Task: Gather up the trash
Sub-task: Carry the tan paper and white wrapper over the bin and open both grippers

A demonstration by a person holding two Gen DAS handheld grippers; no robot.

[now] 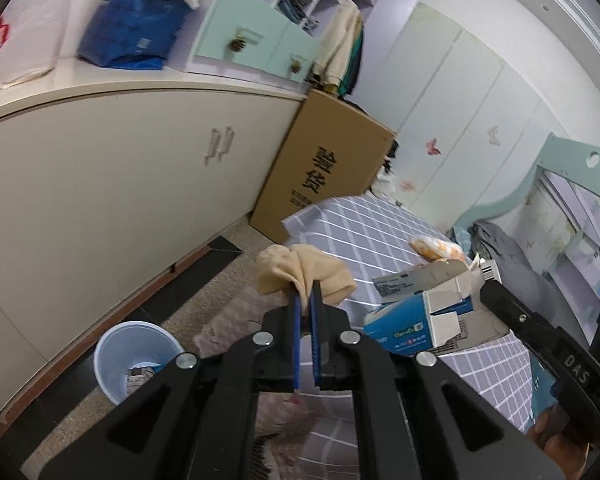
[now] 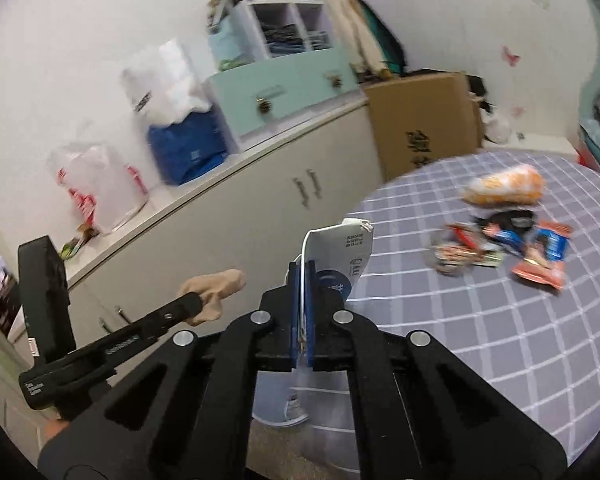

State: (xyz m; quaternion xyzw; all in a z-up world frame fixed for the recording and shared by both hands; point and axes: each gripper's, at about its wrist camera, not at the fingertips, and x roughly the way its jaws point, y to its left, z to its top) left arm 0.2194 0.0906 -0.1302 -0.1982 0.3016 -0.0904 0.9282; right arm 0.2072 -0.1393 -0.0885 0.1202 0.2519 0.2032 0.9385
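Left wrist view: the left gripper (image 1: 307,292) pinches a beige rag (image 1: 300,270) at its very tips, the cloth bunched and hanging off the front so it can be carried without dragging. It points slightly downward, out over the near edge of the bed (image 1: 380,232). The light blue bin (image 1: 134,354) stands on the floor beside the bed, below and to the left of the gripper, with some scraps already inside; my judgement is that the rag is bound for it.

The right gripper (image 2: 304,276) is pressed shut on the thin edge of a torn blue-and-white carton (image 2: 340,252), which stands up above the tips, clear of the bed. Gripping a flap lets one narrow pinch carry the whole box. This gripper also tilts a little downward, close to the bed's near edge, with the left gripper just to its left.

More trash lies farther in on the bed: an orange packet (image 2: 504,190) and a heap of snack wrappers (image 2: 508,248) beside it, not yet collected.
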